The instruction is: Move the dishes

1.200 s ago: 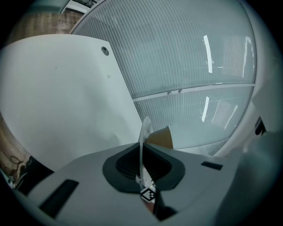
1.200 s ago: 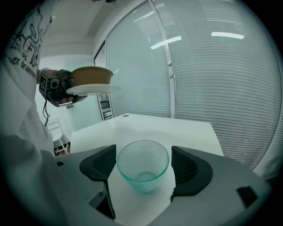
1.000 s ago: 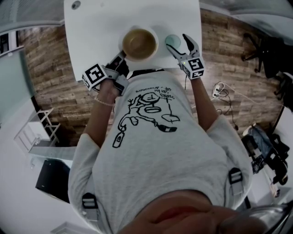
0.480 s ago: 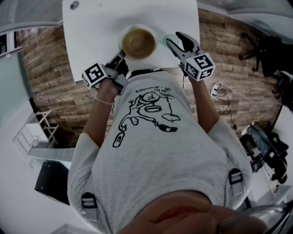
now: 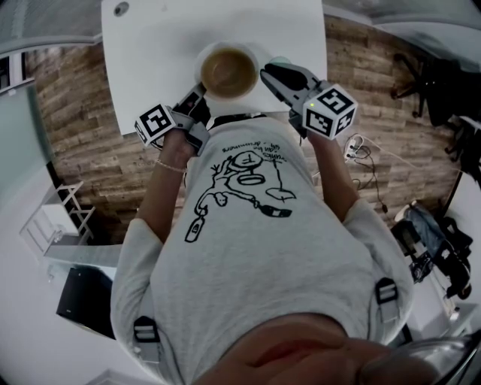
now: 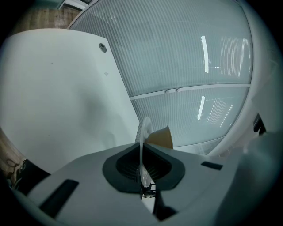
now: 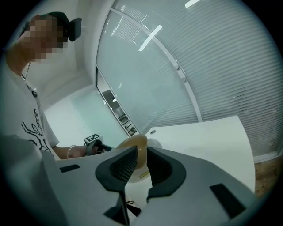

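Note:
A brown bowl sits on a white plate at the near edge of the white table. My left gripper reaches in from the near left and is shut on the plate's thin rim; the bowl shows just beyond the jaws. My right gripper comes in from the right. Its jaws stand on either side of the bowl's rim and press against it. The right gripper hides most of the bowl in its own view.
A small pale green dish lies on the table just right of the bowl, mostly hidden behind my right gripper. The table's far part is bare, with a small round hole at its far left corner. Wood floor surrounds the table.
My right gripper swung left from over the green dish to the bowl's right rim, and its jaws went from wide open to closed on it. The left gripper stayed put.

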Demonstrator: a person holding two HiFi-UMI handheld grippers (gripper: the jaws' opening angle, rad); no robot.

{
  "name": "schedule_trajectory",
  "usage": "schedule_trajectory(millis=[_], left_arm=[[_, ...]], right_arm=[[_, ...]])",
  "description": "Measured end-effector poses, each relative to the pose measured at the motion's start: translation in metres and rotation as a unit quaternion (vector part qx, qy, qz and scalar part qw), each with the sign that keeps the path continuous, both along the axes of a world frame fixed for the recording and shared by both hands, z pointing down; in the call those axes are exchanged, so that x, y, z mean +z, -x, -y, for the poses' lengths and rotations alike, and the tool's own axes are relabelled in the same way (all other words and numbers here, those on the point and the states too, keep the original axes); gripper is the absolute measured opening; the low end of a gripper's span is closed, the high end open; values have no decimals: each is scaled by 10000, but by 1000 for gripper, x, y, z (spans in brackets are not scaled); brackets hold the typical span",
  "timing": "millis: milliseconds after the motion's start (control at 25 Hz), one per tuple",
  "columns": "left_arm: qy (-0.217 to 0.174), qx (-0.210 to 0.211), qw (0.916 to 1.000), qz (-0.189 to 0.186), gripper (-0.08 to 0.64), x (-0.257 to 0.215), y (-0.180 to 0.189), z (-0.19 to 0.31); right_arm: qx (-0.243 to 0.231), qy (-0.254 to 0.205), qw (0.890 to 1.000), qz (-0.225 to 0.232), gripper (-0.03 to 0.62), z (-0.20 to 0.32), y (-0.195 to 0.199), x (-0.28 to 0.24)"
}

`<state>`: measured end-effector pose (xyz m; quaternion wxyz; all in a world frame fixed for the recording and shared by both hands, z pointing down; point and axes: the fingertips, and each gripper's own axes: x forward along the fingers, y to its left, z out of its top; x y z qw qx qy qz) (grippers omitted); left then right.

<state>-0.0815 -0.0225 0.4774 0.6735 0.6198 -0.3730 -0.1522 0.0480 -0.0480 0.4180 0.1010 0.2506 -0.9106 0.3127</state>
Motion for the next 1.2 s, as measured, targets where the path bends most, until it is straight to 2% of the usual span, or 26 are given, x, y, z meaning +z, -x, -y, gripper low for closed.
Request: schedule_trajectory(millis=[320, 640, 760, 1000, 1200], left_arm=[[-152, 90, 9998, -44, 9, -3, -2, 1], [-323, 214, 9992, 32, 9, -3, -7, 2], [-291, 225, 9993, -1, 10, -1, -9, 1], [-251, 282, 9993, -56, 9, 2, -11, 0], [-209, 293, 9994, -13, 9, 6, -8, -1]], right_arm=[[32, 766, 9969, 184, 100, -3, 9, 8], [-35, 1221, 9925, 62, 114, -6, 17, 19], [-17, 1300, 9915, -32, 110, -6, 18, 22], [127, 1397, 9899, -199, 51, -5, 17, 26], [210, 1487, 9885, -200, 43, -1, 15, 27]])
